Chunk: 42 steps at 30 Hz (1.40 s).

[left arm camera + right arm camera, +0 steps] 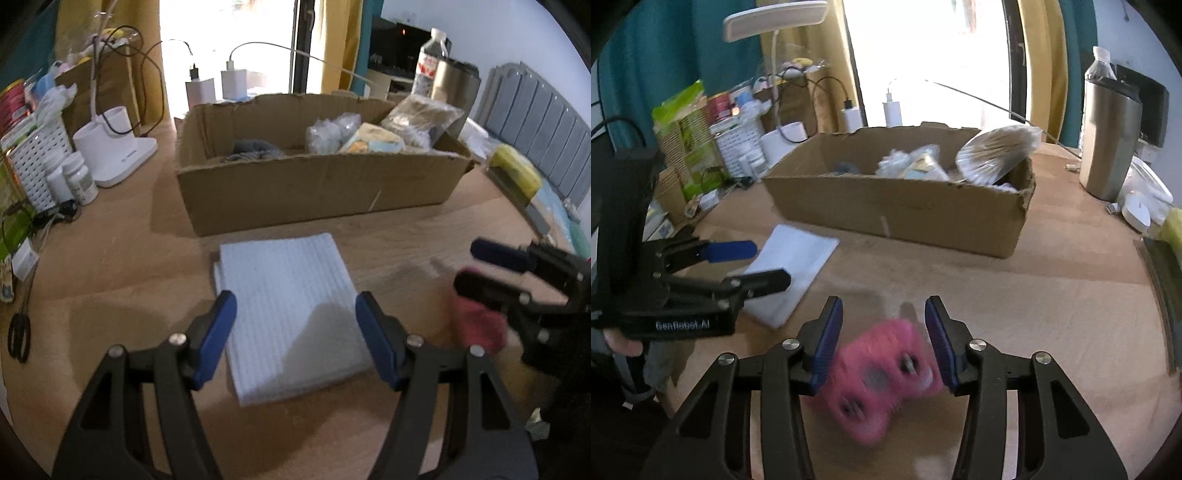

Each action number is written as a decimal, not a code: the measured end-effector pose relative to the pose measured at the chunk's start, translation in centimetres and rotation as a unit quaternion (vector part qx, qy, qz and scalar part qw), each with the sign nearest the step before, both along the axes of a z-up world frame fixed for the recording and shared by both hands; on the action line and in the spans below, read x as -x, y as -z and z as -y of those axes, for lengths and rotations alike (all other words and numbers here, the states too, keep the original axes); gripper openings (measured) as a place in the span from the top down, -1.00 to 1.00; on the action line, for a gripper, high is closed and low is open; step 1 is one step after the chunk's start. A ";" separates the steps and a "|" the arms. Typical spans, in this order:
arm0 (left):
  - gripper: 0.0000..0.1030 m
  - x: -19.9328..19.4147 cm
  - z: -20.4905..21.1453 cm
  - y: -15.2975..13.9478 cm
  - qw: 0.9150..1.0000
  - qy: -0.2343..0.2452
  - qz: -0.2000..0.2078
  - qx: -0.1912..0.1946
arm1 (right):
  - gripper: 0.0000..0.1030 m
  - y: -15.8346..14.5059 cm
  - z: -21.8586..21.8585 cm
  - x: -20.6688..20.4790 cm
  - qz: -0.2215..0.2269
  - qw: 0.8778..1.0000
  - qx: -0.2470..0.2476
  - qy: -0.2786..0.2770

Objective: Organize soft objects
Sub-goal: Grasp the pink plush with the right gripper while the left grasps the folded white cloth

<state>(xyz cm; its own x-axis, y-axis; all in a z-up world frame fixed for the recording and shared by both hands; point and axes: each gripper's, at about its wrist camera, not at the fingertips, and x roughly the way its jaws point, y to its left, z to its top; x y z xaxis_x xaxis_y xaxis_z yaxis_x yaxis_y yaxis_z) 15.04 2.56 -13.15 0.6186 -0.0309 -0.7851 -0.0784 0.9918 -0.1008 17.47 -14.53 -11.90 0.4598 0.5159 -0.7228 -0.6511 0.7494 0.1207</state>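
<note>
A folded white cloth (291, 314) lies on the wooden table in front of an open cardboard box (314, 192). My left gripper (295, 332) is open, its fingers on either side of the cloth's near half. A fuzzy pink soft object (882, 376) lies on the table between the fingers of my open right gripper (882, 339); it looks blurred. In the left wrist view the right gripper (480, 266) shows at the right with the pink object (476, 321). In the right wrist view the left gripper (764, 266) is over the cloth (790, 269). The box (905, 210) holds several wrapped soft items.
At the left stand a white perforated basket (37, 162), pill bottles (74, 181), a white lamp base (122, 162) and scissors (18, 332). A steel tumbler (1108, 136) and a water bottle (1100, 66) stand at the right. A yellow sponge (517, 170) lies near the table's right edge.
</note>
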 end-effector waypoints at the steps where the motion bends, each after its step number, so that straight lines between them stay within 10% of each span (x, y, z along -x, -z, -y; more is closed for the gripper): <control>1: -0.33 -0.3 0.1 0.2 1.000 0.001 -0.003 -0.004 | 0.05 0.1 0.1 -0.4 -0.005 1.000 -0.001 0.001; 8: -0.34 -1.9 0.6 1.3 0.999 0.006 -0.031 -0.034 | 0.04 0.2 0.0 -1.6 -0.022 1.000 -0.004 -0.005; 16: -0.30 -1.6 0.6 1.5 0.999 0.007 -0.013 -0.034 | -0.42 0.5 -0.4 -0.7 -0.019 1.000 0.013 -0.008; 25: 0.67 -0.8 1.0 1.0 0.999 0.036 -0.001 -0.019 | -0.42 1.0 0.1 1.2 -0.027 0.999 0.032 0.009; 31: 0.81 0.6 0.6 0.7 0.998 0.052 0.003 0.037 | -0.42 1.5 0.2 2.6 -0.036 0.998 0.041 0.013; 35: 0.82 1.5 0.7 0.1 0.997 0.060 0.016 0.053 | 0.08 1.6 -0.1 3.2 -0.030 0.998 0.048 0.018; 42: 0.82 3.1 -0.2 -1.9 0.995 0.056 0.049 0.071 | 0.13 -0.1 -0.6 3.3 -0.008 0.999 0.036 0.007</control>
<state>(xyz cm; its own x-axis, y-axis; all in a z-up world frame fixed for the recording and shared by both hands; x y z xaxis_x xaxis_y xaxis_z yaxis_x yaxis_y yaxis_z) 11.98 2.73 -11.28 0.6779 -0.2101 -0.7045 0.0487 0.9690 -0.2422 14.21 -13.91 -11.81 0.4553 0.4557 -0.7648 -0.6385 0.7659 0.0762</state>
